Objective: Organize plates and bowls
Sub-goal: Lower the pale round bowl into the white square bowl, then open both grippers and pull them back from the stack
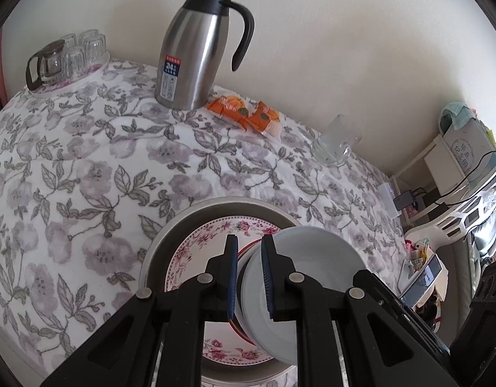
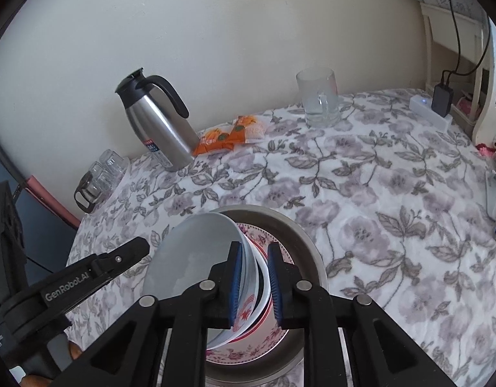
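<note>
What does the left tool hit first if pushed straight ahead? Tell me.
The left tool is already shut on the white bowl. Straight beyond its tips lies the floral plate inside the metal basin, so probably the plate; depth is unclear.

left gripper [image 2: 131, 251]: "GenRobot.AI" | thermos label [image 1: 171, 79]: "24"

A plain cream wall [image 2: 248, 32] rises ahead, evenly lit by soft daylight. Below it spreads a table covered by a white cloth printed with mauve flowers and grey leaves [image 1: 86, 161]. Against the wall stand a steel thermos jug [image 1: 196, 51], orange snack packets [image 1: 248, 113] and a clear glass mug [image 2: 320, 101]; far to the left sits a tray of upturned glasses [image 1: 70, 54]. To the right — past the table edge — a white shelf unit [image 2: 454, 48] holds a black charger [image 2: 442, 98] with trailing cables.
</note>
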Action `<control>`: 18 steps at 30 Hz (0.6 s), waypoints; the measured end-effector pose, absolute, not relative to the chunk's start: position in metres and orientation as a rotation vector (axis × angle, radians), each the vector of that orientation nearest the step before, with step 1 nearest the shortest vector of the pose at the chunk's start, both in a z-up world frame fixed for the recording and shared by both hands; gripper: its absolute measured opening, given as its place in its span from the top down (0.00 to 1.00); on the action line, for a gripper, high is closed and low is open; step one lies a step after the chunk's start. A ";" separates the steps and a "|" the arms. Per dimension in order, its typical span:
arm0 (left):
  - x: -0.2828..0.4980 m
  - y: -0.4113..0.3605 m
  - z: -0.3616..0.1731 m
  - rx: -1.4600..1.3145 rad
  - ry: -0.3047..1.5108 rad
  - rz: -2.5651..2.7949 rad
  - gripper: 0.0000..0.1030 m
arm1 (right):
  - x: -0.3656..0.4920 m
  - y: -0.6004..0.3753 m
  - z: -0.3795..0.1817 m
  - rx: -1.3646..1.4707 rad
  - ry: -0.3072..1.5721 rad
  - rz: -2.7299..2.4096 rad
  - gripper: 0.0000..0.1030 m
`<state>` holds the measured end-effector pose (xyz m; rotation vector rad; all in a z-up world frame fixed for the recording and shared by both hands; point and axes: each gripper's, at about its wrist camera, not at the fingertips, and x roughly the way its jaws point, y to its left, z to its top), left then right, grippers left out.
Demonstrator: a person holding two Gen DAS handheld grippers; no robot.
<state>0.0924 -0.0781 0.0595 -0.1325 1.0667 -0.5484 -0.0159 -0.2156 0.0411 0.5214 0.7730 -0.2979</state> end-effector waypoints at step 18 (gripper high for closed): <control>0.045 -0.029 0.066 -0.127 0.993 -0.484 0.32 | -0.080 -0.192 0.056 0.468 0.694 -0.307 0.55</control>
